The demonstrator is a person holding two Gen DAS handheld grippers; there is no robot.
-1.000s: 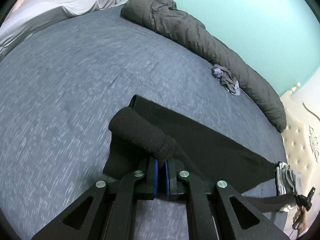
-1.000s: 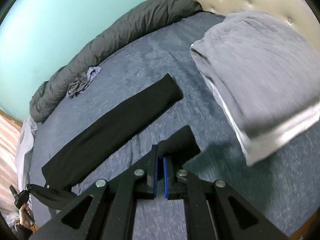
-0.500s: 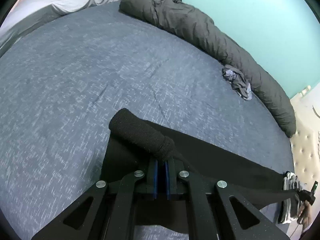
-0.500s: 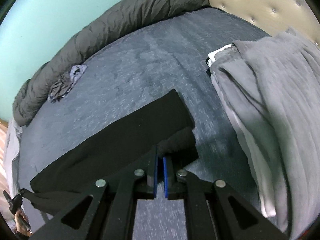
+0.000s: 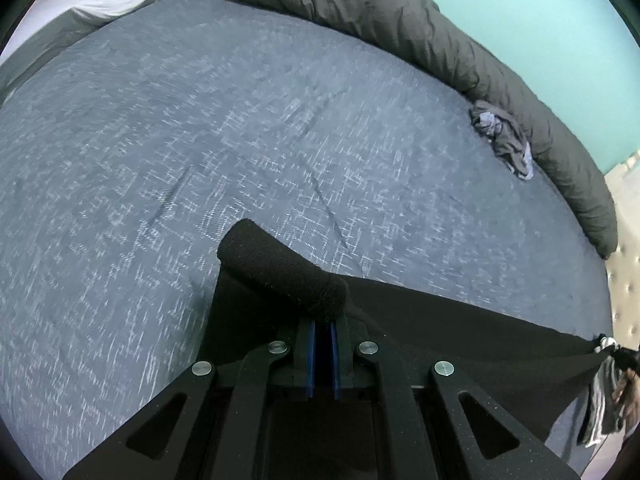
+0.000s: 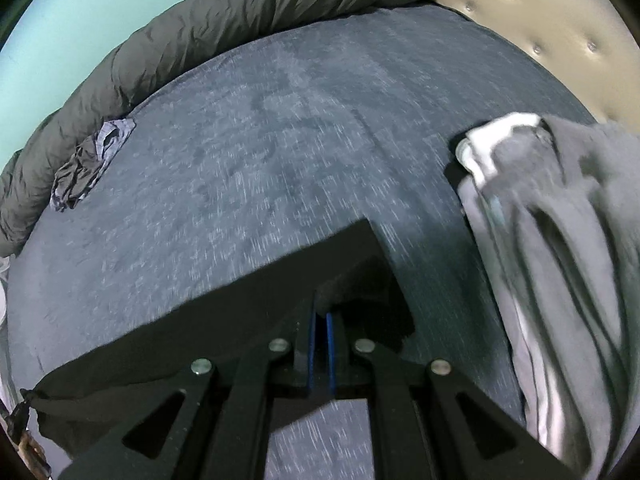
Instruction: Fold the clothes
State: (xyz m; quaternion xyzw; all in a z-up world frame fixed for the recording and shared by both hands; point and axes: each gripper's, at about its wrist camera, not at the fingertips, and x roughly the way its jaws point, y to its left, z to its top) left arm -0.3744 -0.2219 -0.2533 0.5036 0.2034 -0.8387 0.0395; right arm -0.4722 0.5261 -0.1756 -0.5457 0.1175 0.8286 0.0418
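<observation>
Both fingers clenched: left gripper (image 5: 323,322) and right gripper (image 6: 321,314) grasping black garment (image 5: 460,320).

A: Any legible text, labels, brands or numbers in either wrist view?
B: None. No print can be read on the bed sheet (image 5: 240,128), and none on the black garment (image 5: 460,320) or the grey clothes (image 6: 560,240).

Black tongs (image 5: 323,322), blue pads, silver screws
</observation>
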